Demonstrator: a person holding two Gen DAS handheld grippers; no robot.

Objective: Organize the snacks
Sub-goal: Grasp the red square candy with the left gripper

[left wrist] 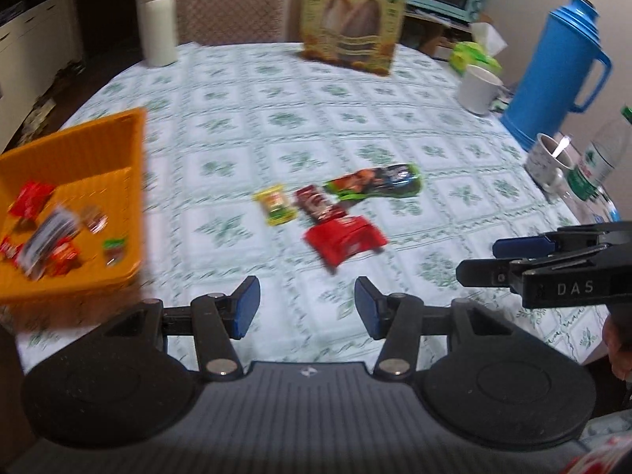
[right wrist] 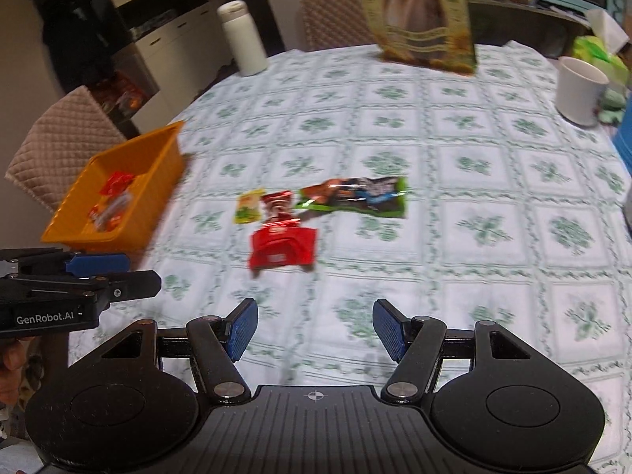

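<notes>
Left wrist view: the left gripper [left wrist: 307,306] hangs released and empty over the surface [left wrist: 245,126], four snack packets [left wrist: 344,239] just ahead, orange basket [left wrist: 130,150] at left holding more. Right wrist view: the right gripper [right wrist: 315,330] is released too, nothing between its pads, with the same packets ahead and the basket far left.

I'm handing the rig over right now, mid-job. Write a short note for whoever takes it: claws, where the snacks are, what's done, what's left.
Left claw: open, empty, above the near edge of the table.
Right claw: open, empty, beside the left one.
Orange basket sits at the table's left side and already holds several small red packets and other wrappers.
Still loose mid-table, in a tight cluster: red packet nearest, dark red packet, yellow packet, long green packet farthest.
Done: part of the snacks binned. Left: those four, probably the red one first.
</notes>
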